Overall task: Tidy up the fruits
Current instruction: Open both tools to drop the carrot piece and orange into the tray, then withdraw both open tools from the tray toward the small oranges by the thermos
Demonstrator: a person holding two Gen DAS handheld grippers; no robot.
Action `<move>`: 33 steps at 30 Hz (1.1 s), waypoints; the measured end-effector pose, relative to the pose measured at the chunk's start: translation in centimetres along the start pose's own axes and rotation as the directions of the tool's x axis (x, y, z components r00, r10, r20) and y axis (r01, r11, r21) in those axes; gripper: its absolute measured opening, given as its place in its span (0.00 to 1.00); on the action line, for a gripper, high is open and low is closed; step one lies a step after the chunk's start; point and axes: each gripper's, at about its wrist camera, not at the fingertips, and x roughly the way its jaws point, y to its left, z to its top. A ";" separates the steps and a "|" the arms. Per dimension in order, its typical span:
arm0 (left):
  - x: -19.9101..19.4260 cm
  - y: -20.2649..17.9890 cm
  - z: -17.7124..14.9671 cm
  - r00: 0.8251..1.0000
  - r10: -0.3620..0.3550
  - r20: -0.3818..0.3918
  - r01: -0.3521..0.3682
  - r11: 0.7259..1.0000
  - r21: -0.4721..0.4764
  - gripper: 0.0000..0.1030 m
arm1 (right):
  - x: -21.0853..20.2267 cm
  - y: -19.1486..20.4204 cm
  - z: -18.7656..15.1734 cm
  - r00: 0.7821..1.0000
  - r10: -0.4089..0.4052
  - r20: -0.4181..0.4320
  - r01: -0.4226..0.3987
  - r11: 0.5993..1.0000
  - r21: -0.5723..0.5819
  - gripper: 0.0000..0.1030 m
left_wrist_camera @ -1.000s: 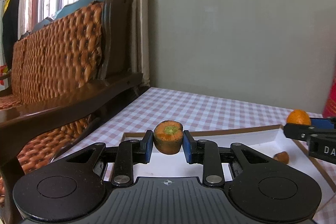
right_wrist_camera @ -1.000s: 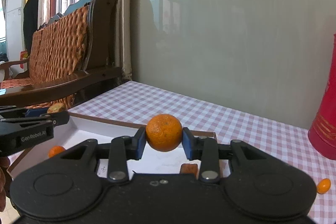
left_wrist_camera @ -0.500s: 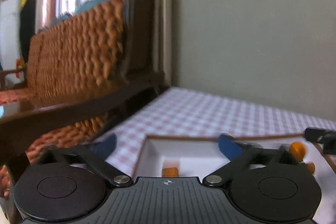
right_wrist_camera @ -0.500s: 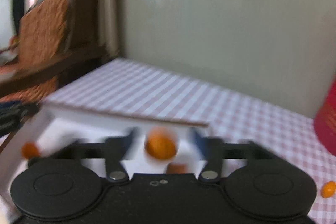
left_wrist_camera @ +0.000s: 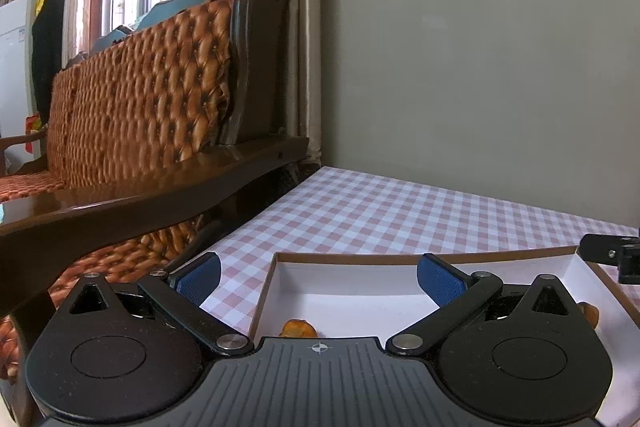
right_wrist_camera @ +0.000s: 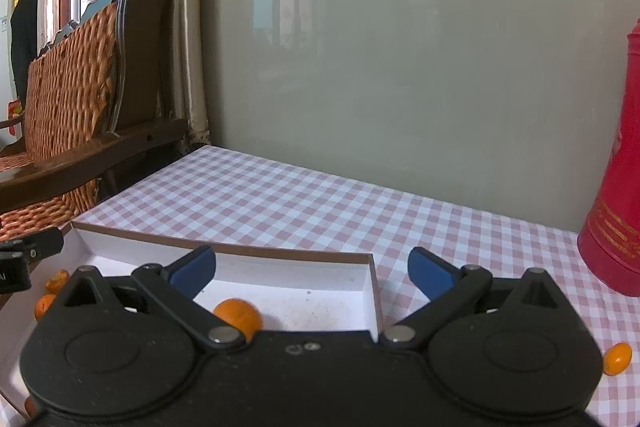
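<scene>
1. Left gripper (left_wrist_camera: 319, 277): nearest in the left wrist view, its blue pads spread wide with nothing between them. It hovers over the left end of the box.
2. Right gripper (right_wrist_camera: 312, 269): nearest in the right wrist view, its fingers likewise spread wide and empty, over the right end of the box.
3. Box (right_wrist_camera: 280, 259): a shallow white tray with brown edges, lying on the checked tablecloth (right_wrist_camera: 320, 203).
4. Orange (right_wrist_camera: 237, 313): inside the box, on its floor, just beyond the right gripper's body and partly hidden by it.
5. Cut fruit piece (left_wrist_camera: 298, 327): inside the box near its left wall, half hidden by the left gripper's body.
6. Small orange fruits (right_wrist_camera: 54, 285): a few lie at the box's left end in the right wrist view, near the left gripper's tip.
7. Loose small fruit (right_wrist_camera: 617, 358): on the cloth, outside the box, to the near right.
8. Red flask (right_wrist_camera: 616, 195): upright on the cloth, far right.
9. Wooden sofa (left_wrist_camera: 152, 99): beyond the table's left edge.
</scene>
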 end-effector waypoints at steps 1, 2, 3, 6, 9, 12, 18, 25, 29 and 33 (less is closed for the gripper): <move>-0.1 0.0 0.0 1.000 0.000 -0.002 0.000 1.000 0.002 1.00 | -0.2 -0.2 0.0 1.000 -0.001 -0.001 0.001 1.000 0.002 0.94; -0.2 0.0 0.0 1.000 -0.002 -0.006 0.002 1.000 0.003 1.00 | -0.3 -0.3 0.0 1.000 0.000 -0.004 0.001 1.000 0.003 0.94; -0.4 0.0 -0.1 1.000 0.000 -0.006 0.000 1.000 0.000 1.00 | -0.5 -0.4 0.0 1.000 -0.001 -0.005 0.001 1.000 0.003 0.94; -1.4 -0.1 -0.1 1.000 -0.012 -0.006 0.012 1.000 -0.012 1.00 | -1.4 -0.4 -0.2 1.000 0.005 0.002 -0.005 1.000 -0.004 0.94; -2.7 -0.6 -0.1 1.000 -0.019 0.009 0.019 1.000 -0.006 1.00 | -2.9 -0.1 -0.6 1.000 0.016 0.023 -0.015 1.000 -0.027 0.94; -4.0 -1.1 -0.1 0.999 -0.035 0.035 0.035 0.999 0.001 1.00 | -4.1 -0.1 -0.8 0.999 0.017 0.037 -0.016 0.999 -0.038 0.94; -5.9 -2.7 -1.4 0.999 -0.035 0.016 0.034 0.998 0.049 1.00 | -6.5 -0.9 -2.1 0.998 -0.017 0.064 0.021 0.998 -0.058 0.94; -8.4 -3.9 -1.7 0.996 -0.084 0.028 0.083 0.995 0.050 1.00 | -8.8 -2.2 -3.4 0.992 -0.092 0.082 0.097 0.993 -0.065 0.94; -9.0 -4.8 -1.9 0.993 -0.121 0.013 0.120 0.992 0.042 1.00 | -10.6 -3.3 -4.3 0.985 -0.127 0.114 0.133 0.990 -0.054 0.94; -10.0 -6.2 -2.6 0.989 -0.148 0.028 0.147 0.988 0.050 1.00 | -11.7 -4.6 -5.0 0.986 -0.148 0.082 0.151 0.988 -0.033 0.94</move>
